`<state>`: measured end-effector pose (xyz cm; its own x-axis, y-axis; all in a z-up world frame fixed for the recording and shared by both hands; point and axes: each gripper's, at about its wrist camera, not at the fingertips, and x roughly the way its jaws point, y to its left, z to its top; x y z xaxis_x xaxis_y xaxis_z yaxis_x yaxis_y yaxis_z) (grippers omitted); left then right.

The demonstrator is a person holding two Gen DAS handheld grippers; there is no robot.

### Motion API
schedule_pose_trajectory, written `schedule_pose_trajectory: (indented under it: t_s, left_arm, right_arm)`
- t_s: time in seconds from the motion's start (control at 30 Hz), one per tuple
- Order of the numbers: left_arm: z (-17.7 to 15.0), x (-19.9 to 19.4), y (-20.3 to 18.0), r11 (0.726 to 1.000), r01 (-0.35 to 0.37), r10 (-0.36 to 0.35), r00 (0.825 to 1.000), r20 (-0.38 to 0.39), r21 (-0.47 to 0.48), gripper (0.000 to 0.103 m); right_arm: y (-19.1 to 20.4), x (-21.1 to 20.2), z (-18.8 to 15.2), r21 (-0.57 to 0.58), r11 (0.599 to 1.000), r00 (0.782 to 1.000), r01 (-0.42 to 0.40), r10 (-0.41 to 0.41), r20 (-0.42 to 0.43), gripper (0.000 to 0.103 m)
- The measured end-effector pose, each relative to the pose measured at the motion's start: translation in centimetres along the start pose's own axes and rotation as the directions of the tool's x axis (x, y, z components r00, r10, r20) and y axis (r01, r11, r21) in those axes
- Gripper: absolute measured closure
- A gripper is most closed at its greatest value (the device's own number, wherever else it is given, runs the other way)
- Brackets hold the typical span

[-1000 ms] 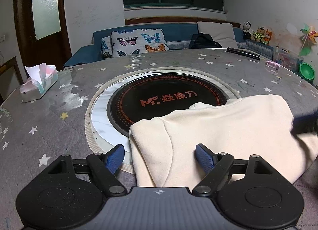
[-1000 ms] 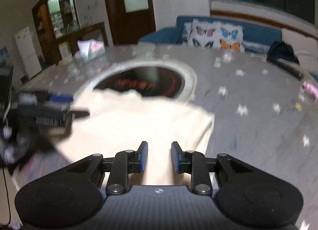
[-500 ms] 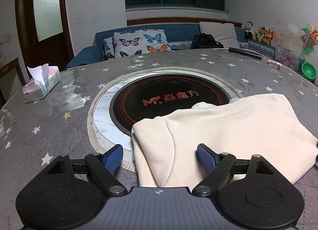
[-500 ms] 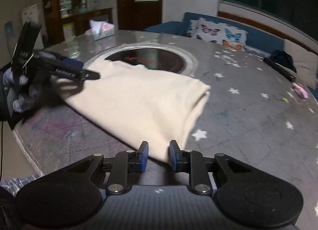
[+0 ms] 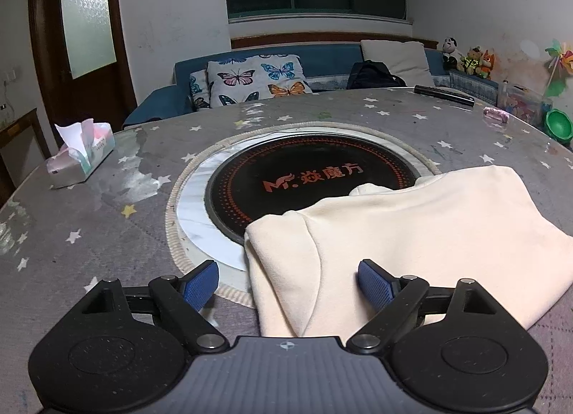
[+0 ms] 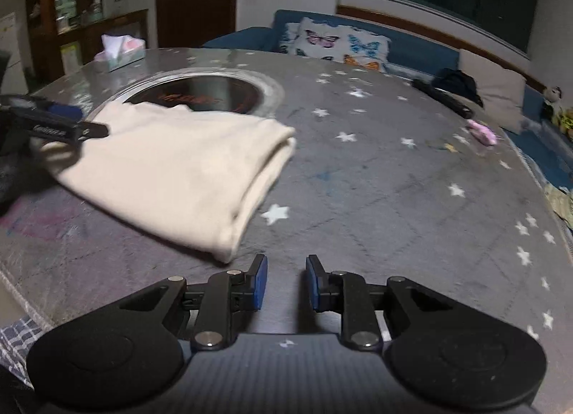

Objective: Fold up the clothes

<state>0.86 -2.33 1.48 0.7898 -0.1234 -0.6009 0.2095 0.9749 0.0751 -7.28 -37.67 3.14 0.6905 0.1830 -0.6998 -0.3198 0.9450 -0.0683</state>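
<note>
Folded cream fleece garment (image 5: 412,227) lies flat on grey star-print round table (image 5: 107,220), far corner overlapping black round hotplate (image 5: 308,181); long axis left-right. Left gripper (image 5: 288,279) spread wide, straddling garment's near-left edge, empty. Right gripper (image 6: 285,281) part-open, empty, just off garment's folded end.

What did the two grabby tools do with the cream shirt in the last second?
The right tool has pulled back off the folded cream shirt toward the table edge; its blue fingers, nearly together before, now stand apart with nothing between them, the shirt's corner just ahead. The left tool stayed wide open over the shirt's near edge. The shirt stayed folded, partly over the black round hotplate. The tissue box did not move.
</note>
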Motion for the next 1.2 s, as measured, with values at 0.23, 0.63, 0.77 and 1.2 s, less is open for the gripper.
schedule_pose_trajectory:
  t_s: [0.23, 0.63, 0.77, 1.2]
  left_arm:
    - [-0.7, -0.9, 1.5, 0.998, -0.029, 0.029, 1.000, -0.001, -0.058, 0.016]
    - [-1.4, -0.7, 2.4, 0.995, -0.023, 0.022, 1.000, -0.010, -0.094, 0.015]
    - [-1.5, -0.7, 2.9, 0.994, -0.014, 0.013, 1.000, -0.012, -0.107, 0.014]
    - [-1.0, -2.2, 6.5, 0.979, -0.085, 0.084, 0.996, -0.015, -0.188, 0.015]
  right_arm:
    - [1.4, 0.8, 3.0, -0.044, 0.998, 0.996, -0.054, 0.057, 0.067, 0.078]
    - [2.8, 8.2, 8.8, -0.035, 0.996, 0.991, -0.084, 0.087, 0.102, 0.078]
    - [1.3, 9.9, 9.0, 0.056, 0.996, 0.995, -0.075, 0.071, 0.065, 0.078]
    - [10.4, 5.2, 9.4, -0.285, 0.931, 0.963, -0.226, 0.258, 0.078, 0.065]
